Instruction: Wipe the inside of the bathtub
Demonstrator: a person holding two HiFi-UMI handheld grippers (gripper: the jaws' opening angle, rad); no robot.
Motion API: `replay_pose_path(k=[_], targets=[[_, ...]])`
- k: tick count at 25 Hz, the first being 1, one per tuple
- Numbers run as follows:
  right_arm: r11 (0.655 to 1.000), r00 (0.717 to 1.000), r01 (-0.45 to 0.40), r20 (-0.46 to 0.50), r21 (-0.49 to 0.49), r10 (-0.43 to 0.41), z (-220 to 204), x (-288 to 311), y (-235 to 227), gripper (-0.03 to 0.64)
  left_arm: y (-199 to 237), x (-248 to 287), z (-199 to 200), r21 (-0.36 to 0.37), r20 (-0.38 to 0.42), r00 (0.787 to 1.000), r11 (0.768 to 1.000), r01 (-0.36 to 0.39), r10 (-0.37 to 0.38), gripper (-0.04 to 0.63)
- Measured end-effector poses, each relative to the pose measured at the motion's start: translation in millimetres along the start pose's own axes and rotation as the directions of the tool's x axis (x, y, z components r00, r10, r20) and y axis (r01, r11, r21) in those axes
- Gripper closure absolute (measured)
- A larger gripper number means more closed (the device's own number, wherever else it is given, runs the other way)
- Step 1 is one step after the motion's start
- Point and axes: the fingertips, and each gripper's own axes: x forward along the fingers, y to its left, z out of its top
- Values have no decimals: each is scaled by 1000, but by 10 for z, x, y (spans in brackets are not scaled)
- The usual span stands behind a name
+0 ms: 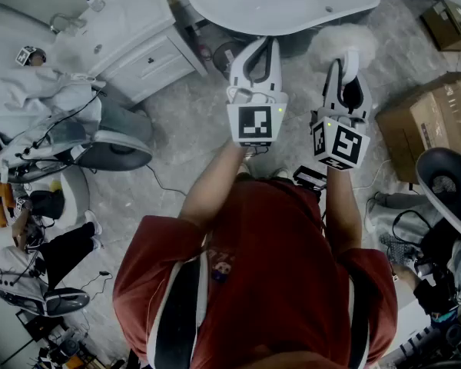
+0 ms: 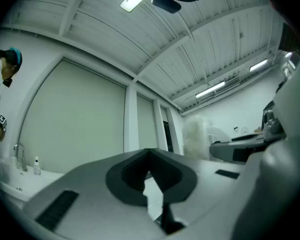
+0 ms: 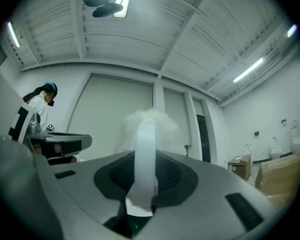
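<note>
The white bathtub (image 1: 284, 2) stands on the floor ahead of me, its oval rim at the top of the head view. My right gripper (image 1: 346, 58) is shut on the white handle (image 3: 144, 159) of a fluffy white duster (image 1: 343, 40), whose head (image 3: 149, 125) sticks out past the jaws. My left gripper (image 1: 266, 46) is held beside it, shut, with nothing in its jaws (image 2: 149, 155). Both grippers are raised and tilted up toward the ceiling, short of the tub. From the left gripper view the duster (image 2: 195, 134) shows to the right.
A white cabinet with drawers (image 1: 138, 44) stands left of the tub. Cardboard boxes (image 1: 430, 121) lie at the right, and chairs (image 1: 115, 141) and cables stand at both sides. A person in white (image 3: 40, 104) stands by a sink at the left.
</note>
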Motion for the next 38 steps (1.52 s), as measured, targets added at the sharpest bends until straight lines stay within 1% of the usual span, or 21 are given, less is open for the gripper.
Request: replay_pose_path(k=[5,11,14,17,20,23,24,26,30,38], targets=[[1000,1000,4,2,-7,-4,-2,-38,-130,523,-189,29,34,-7,9,1000,1000,19,-19,580],[1000,1000,21,9,1,-21,-14,-131,-423,523,-537,120,110,-20,26,999,999,46,-45,580],[1000,1000,27,14,5,-27,-33,-195,-599,523,-746,171,126,-10,32,997,998,67,-66,580],[999,999,32,10,16,-32,-62,-259,-807,523,-958,222,138,-42,37,997,997,66,-65,580],[999,1000,30,5,26,-30,-81,-330,-1005,523,-1160,267,125,-30,24,996,996,81,-80,580],[999,999,34,7,41,-35,-131,-366,-1181,523,-1312,320,136,-47,25,997,996,76,-75,580],[998,999,37,7,49,-38,-148,-364,-1237,523,-1357,346,120,-42,22,997,996,81,-80,580],[997,999,43,6,61,-43,-176,-346,-1340,523,-1437,410,65,-27,7,996,995,93,-93,580],[997,998,61,-4,54,-61,-260,-250,-1530,523,-1561,587,-51,-19,-9,994,994,108,-108,580],[997,997,76,-31,29,-75,-408,186,-1729,523,-1600,1091,-224,-58,-7,992,990,129,-129,580]])
